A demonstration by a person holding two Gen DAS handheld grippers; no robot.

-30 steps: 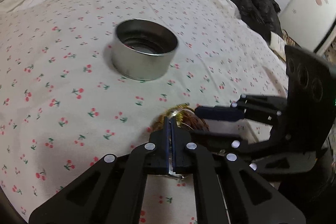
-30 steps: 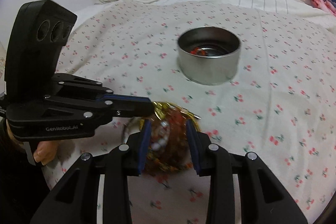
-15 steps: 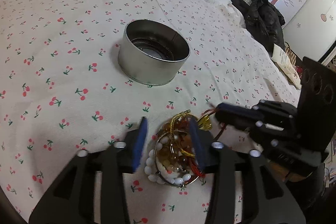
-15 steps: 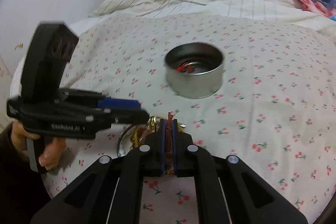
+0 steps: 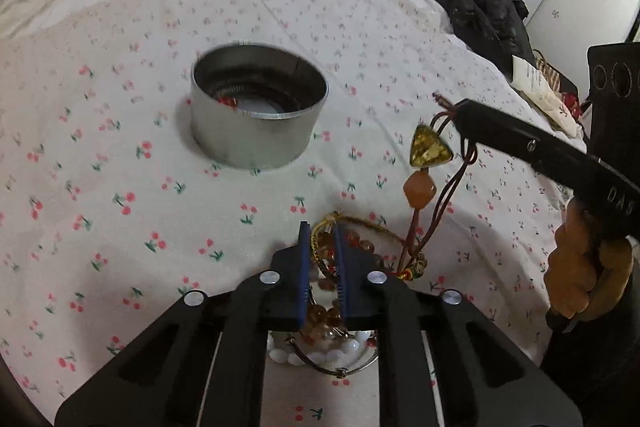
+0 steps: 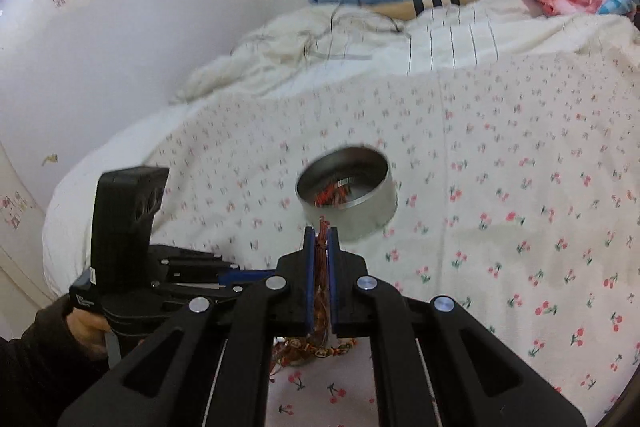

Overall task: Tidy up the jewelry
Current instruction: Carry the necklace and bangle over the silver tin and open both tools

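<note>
Landmark: round metal tin (image 5: 258, 107), open top, standing upright on the cherry-print bedsheet (image 5: 120, 227). Red items visible inside the tin (image 6: 334, 193); detail too blurred to identify.

Left claw (image 5: 321, 259): jaws nearly closed, narrow gap, clenched on strands of the jewelry pile (image 5: 340, 307). The pile lies on the bedsheet on the near side of the tin, well apart from it. Pile contents seen: gold cord, amber beads, white beads, a thin metal bangle.

Right claw (image 6: 321, 259): clenched on a brown cord necklace (image 5: 448, 183). In the left wrist view the cord hangs from the claw's fingertip (image 5: 472, 115), which sits to the right of the tin and above the bedsheet. A yellow triangular pendant (image 5: 430, 149) and an orange bead (image 5: 419, 190) hang along the cord, the bead directly under the pendant. The cord's lower end reaches the pile's right edge; whether it is tangled with the pile cannot be determined.

Right wrist view: brown cord strands run between the blue pads (image 6: 309, 279), and the tin lies just beyond the tips. The left claw's body (image 6: 128, 227) is at lower left of the tin.
</note>
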